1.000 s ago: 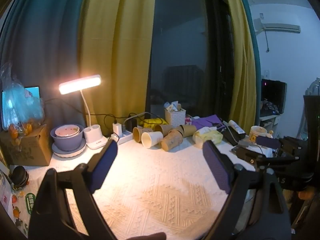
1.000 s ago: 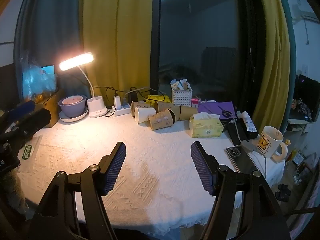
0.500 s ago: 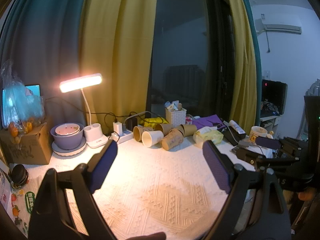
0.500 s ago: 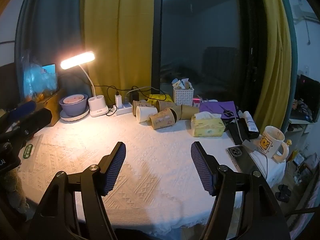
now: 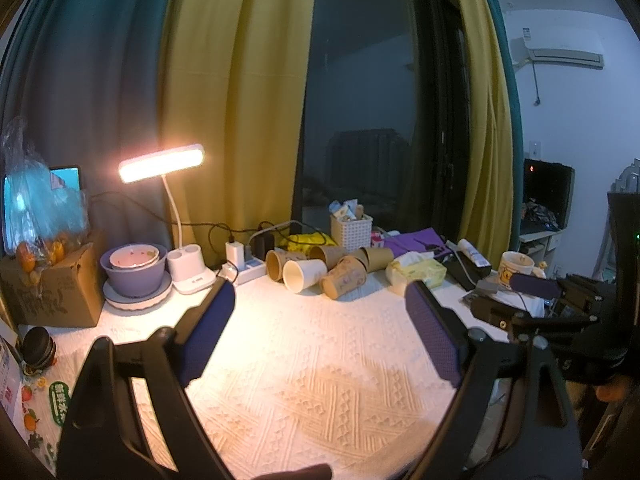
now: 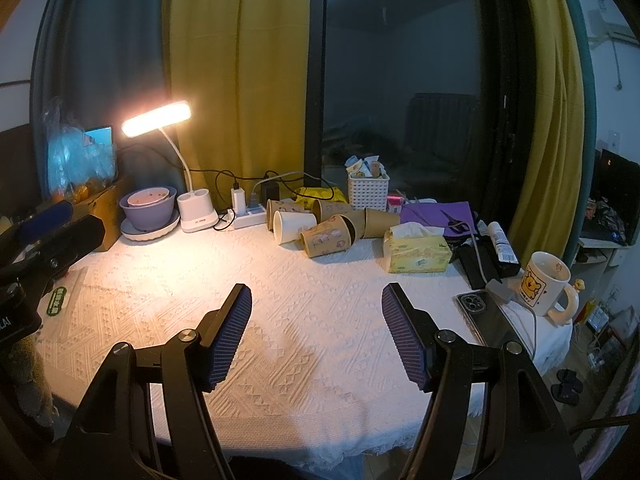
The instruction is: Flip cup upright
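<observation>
Left gripper (image 5: 320,320): fingers spread wide, nothing between them, hovering over the white tablecloth (image 5: 304,360). Right gripper (image 6: 316,320): same, pads apart and empty. Paper cups (image 6: 320,224) all lie on their sides in a cluster at 12 o'clock from both grippers, well apart from either. White cup (image 6: 294,227) is touching the patterned brown cup (image 6: 326,241) at its 4 o'clock. Tissue box (image 6: 416,254) at 3 o'clock of the cluster, just beside it; desk lamp (image 6: 156,118) lit at 10 o'clock – mug (image 6: 546,284) near the table edge at 3 o'clock.
</observation>
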Motion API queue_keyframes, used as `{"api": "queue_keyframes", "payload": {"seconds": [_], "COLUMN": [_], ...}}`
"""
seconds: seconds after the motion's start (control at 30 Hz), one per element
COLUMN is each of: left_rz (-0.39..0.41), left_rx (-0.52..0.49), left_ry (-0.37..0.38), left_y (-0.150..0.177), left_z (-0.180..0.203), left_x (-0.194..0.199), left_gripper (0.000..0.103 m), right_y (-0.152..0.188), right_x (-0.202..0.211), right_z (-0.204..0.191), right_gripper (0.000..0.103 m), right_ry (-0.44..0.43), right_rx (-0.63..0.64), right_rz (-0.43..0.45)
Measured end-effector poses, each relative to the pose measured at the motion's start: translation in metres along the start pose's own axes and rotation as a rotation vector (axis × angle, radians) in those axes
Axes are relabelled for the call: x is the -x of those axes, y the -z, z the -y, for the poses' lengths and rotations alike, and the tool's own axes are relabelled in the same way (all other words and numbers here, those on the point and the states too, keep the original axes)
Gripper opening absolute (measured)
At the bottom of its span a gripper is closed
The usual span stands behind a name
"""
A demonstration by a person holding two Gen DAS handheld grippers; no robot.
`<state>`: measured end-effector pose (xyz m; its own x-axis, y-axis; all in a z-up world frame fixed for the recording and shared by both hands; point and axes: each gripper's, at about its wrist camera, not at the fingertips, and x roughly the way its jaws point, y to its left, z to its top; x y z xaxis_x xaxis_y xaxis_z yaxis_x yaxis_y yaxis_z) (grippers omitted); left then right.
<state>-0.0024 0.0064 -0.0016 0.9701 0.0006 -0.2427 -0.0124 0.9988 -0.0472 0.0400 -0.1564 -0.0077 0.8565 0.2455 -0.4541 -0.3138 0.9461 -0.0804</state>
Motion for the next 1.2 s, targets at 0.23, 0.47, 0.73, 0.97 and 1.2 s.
{"api": "queue_keyframes", "payload": {"seconds": [0.23,0.47,0.73,0.97,1.2], "left_rz": [0.002,0.004,-0.011,-0.016,-0.023], "left_rx": [0.003,0.008,0.007,0.010,0.025], "left_ry": [-0.003,-0.017,-0.018,-0.003,0.018], "left_y": [0.007,0.009,0.011,0.009,0.008], "left_z": [0.000,-0.001,0.002,0.003,0.000], "left_x": [0.001,0.001,-0.001,0.000,0.000], "left_gripper": [0.088,0.088,0.088,0.088,0.088], "right_y": [0.003,0.003,0.004,0.004,0.003], "right_x": [-0.004,-0.004,-0.005,-0.004,-0.005], "right_z": [-0.003,-0.002,-0.001,-0.001,-0.001], "right_gripper": [0.071,0.071,0.071,0.071,0.071], "right_ry": [-0.004,-0.004,-0.005,-0.006,-0.004], "right_rx": [-0.004,-0.003,-0.003,-0.003,-0.004], "right_rz": [-0.007,-0.008,-0.009,-0.011,-0.010]}}
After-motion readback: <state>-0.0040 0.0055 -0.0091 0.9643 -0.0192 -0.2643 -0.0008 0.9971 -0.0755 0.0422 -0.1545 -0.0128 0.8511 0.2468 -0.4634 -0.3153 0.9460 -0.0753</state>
